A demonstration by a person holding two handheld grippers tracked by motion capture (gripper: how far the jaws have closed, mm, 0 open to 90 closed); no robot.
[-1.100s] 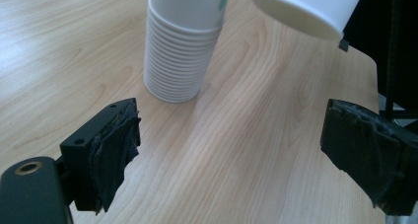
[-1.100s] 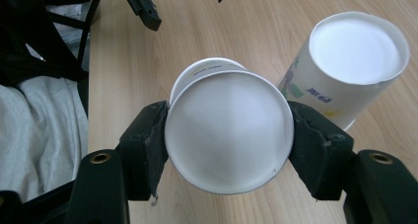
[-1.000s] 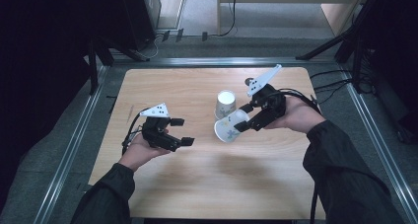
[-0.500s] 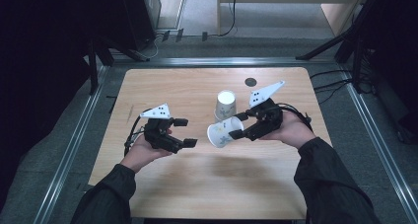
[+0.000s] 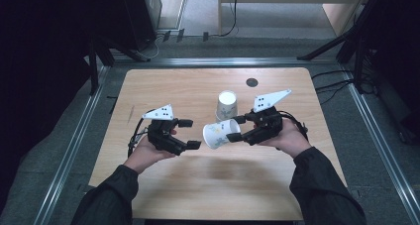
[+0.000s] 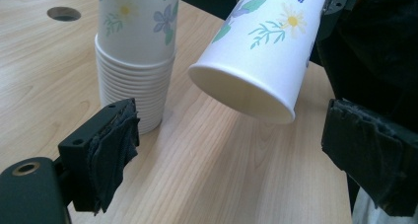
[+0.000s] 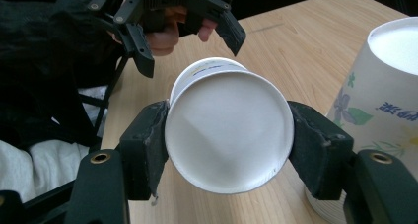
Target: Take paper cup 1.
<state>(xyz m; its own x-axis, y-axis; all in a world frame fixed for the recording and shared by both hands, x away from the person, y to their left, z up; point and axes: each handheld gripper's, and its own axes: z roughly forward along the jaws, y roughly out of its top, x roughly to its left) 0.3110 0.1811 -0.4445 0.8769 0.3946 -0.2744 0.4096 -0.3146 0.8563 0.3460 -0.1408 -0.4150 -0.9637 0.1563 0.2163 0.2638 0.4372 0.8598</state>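
Now, across the pale wooden desk with its rounded corners, a small dark round hole sits toward the far right. Both of the person's dark-sleeved arms come in from the near edge. On the left, the left gripper hangs above the desk with its jaws spread wide and nothing between them; the left gripper view looks straight through that gap at what's coming. On the right, the right gripper has its jaws closed on the base end of a single white paper cup with a printed flower pattern, held tipped on its side above the desk near the middle, open mouth toward the left gripper. Just beyond it, toward the far side, stands an upside-down stack of matching floral paper cups, rims nested tight, resting on the desk.

My read: that lone cup is very light and thin-walled, easy to crush, a bit slick on the outside. The base is the stiff part, and the rolled rim gives some strength; the mid-wall will buckle under a hard squeeze. If the left gripper takes it, a gentle close across the wall just behind the rim looks the safest hold.
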